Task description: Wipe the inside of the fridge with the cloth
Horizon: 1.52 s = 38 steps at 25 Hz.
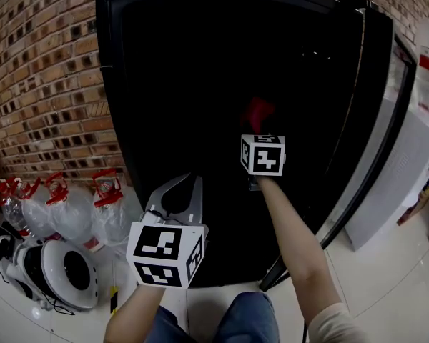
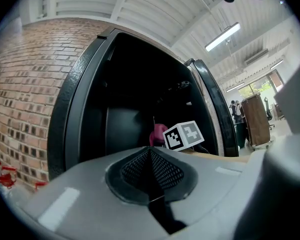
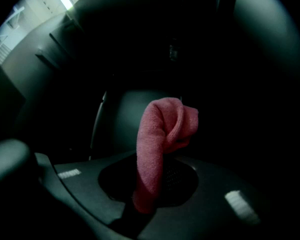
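A black fridge (image 1: 111, 84) stands open in front of me, its inside very dark. My right gripper (image 1: 259, 128) reaches into it at mid height, shut on a red cloth (image 1: 257, 111). In the right gripper view the cloth (image 3: 162, 129) rises from between the shut jaws of the right gripper (image 3: 151, 176) and folds over at its top, with a dim inner wall behind it. My left gripper (image 1: 189, 182) hangs lower, outside the fridge's front, shut with nothing in it. From the left gripper (image 2: 150, 153) I see the fridge opening (image 2: 80, 109), the cloth (image 2: 157, 134) and the right gripper's marker cube (image 2: 184, 135).
The fridge door (image 1: 386, 120) stands open at the right, with a white appliance (image 1: 400, 184) beyond it. Several clear water bottles with red caps (image 1: 104, 206) and a white round device (image 1: 64, 270) stand on the floor at lower left, against a brick wall (image 1: 43, 84).
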Available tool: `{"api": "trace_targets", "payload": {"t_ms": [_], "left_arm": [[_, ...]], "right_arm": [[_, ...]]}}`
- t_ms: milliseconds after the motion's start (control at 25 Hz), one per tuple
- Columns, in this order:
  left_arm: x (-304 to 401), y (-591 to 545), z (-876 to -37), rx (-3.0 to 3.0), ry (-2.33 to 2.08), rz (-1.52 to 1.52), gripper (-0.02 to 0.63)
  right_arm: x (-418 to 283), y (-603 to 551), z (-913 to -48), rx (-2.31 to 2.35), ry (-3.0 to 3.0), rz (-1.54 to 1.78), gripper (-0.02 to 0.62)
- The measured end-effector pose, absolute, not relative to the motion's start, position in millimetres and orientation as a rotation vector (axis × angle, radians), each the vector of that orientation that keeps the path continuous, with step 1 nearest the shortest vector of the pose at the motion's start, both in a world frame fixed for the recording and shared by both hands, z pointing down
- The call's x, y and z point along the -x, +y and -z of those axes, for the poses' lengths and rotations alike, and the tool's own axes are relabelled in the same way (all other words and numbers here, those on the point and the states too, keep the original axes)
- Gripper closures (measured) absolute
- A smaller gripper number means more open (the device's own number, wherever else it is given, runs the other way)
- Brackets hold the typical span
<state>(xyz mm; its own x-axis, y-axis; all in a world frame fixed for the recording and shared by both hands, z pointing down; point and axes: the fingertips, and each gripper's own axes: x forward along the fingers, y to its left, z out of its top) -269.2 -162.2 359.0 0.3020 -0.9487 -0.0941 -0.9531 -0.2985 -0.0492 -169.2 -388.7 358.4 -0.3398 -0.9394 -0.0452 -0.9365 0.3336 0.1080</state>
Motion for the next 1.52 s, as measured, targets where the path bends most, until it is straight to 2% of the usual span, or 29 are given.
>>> {"api": "trace_targets", "payload": {"t_ms": [280, 600, 1000, 1520], "left_arm": [[257, -178, -372, 2.435, 1.852, -0.026, 0.597], [243, -195, -380, 2.444, 1.890, -0.040, 0.597], [240, -189, -390, 2.434, 1.926, -0.045, 0.597], [286, -137, -474, 2.369, 2.088, -0.095, 0.597]], "right_arm": [[162, -316, -352, -1.718, -2.694, 0.139, 0.537], [144, -235, -344, -1.701, -2.731, 0.316, 0.537], [153, -201, -345, -1.602, -2.746, 0.446, 0.537], [219, -137, -442, -1.326, -2.900, 0.417, 0.537]]}}
